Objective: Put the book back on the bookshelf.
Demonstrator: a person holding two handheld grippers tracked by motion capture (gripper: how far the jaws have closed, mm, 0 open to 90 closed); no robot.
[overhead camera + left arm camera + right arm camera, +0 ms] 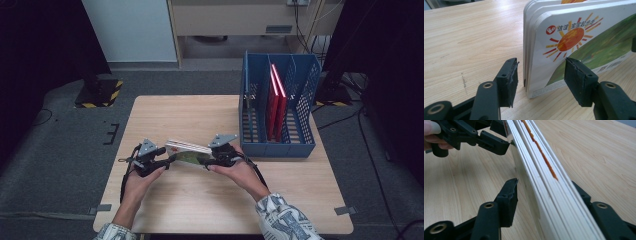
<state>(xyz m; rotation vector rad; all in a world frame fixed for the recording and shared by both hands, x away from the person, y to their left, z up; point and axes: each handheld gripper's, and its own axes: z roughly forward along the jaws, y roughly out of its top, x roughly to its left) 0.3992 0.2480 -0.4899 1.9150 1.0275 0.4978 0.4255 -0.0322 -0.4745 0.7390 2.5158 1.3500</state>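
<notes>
A thick children's board book (189, 151) with a sun and green hill on its cover (579, 42) stands on its long edge on the wooden table (190, 115), its white page edges (544, 170) facing up. My left gripper (168, 159) is open and straddles the book's left end. In the left gripper view my left gripper (541, 68) has a gap between each pad and the book. My right gripper (208, 162) straddles the right end. In the right gripper view my right gripper (544, 187) is open, with its near pad (509, 195) clear of the cover and its far jaw partly hidden behind the book.
A blue plastic file rack (300, 145) stands at the table's right, with red books (276, 100) upright in its middle slot. Bare wood stretches behind the book and in front of the hands. Grey carpet surrounds the table.
</notes>
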